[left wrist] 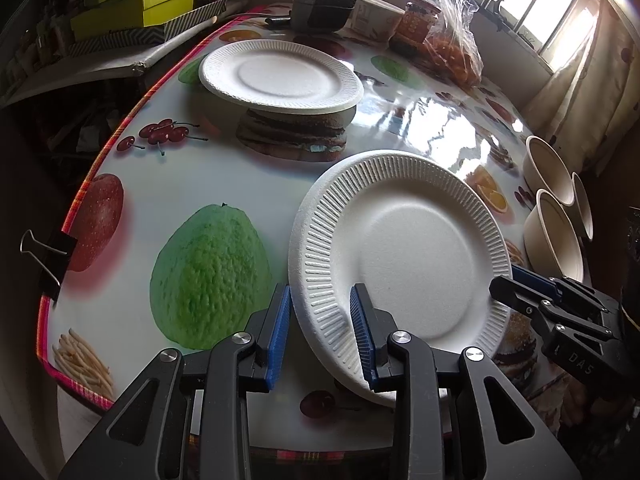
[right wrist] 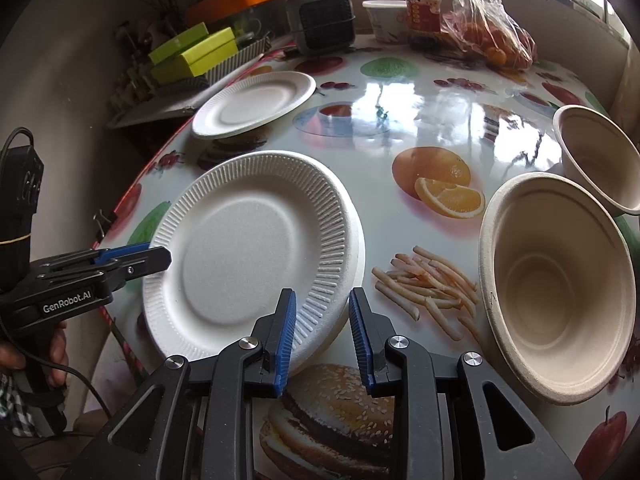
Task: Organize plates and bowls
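Observation:
A white ribbed paper plate [left wrist: 404, 256] lies on the fruit-print table; it also shows in the right wrist view [right wrist: 248, 252]. My left gripper [left wrist: 320, 336] is open, its jaws astride the plate's near-left rim. My right gripper [right wrist: 322, 336] is open, its jaws astride the plate's near-right rim. A second white plate [left wrist: 280, 76] sits at the table's far left, seen also in the right wrist view [right wrist: 256, 104]. Two beige bowls [right wrist: 556, 284] [right wrist: 596, 156] stand at the right, also in the left wrist view [left wrist: 556, 236].
At the back stand a dark small appliance [right wrist: 324, 20], a white cup [right wrist: 386, 20], a red jar [right wrist: 422, 12] and a plastic bag of oranges [right wrist: 492, 40]. Green boxes [left wrist: 136, 4] lie on a shelf beyond the left edge. A binder clip [left wrist: 48, 256] grips the tablecloth edge.

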The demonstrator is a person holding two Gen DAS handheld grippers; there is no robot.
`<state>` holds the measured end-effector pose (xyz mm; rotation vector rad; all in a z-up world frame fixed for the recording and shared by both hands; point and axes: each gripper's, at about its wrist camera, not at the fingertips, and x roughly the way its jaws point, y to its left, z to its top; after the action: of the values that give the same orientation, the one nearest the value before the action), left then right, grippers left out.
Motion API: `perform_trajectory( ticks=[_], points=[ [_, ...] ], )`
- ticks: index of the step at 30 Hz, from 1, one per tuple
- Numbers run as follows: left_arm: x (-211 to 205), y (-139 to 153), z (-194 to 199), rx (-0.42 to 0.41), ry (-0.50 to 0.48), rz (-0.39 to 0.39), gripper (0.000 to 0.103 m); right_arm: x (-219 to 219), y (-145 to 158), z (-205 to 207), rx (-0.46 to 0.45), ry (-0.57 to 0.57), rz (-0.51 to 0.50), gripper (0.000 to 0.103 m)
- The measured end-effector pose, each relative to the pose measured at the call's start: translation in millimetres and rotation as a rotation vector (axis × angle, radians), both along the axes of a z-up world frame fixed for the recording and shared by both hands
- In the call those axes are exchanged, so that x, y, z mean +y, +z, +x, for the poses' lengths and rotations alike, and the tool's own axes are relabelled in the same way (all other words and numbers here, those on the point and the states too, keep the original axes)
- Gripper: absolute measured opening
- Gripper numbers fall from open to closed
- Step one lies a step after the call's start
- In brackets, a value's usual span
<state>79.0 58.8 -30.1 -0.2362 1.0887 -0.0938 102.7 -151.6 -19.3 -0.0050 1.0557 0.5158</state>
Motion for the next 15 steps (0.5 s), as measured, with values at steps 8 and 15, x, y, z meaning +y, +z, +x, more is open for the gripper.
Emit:
perform_trajectory(
  ticks=[8,15],
  points=[
    [-0.8,3.0,-0.1,-0.013,-0.002,-0.011,0.037,-3.0,1.6,1.6,-0.007,0.000,-0.009,0.035],
    [3.8,5.4,0.7,-0.022,0.007,-0.017,0.040,0.6,9.1,3.1,-0.029,-0.009,-0.026,0.041]
  ],
)
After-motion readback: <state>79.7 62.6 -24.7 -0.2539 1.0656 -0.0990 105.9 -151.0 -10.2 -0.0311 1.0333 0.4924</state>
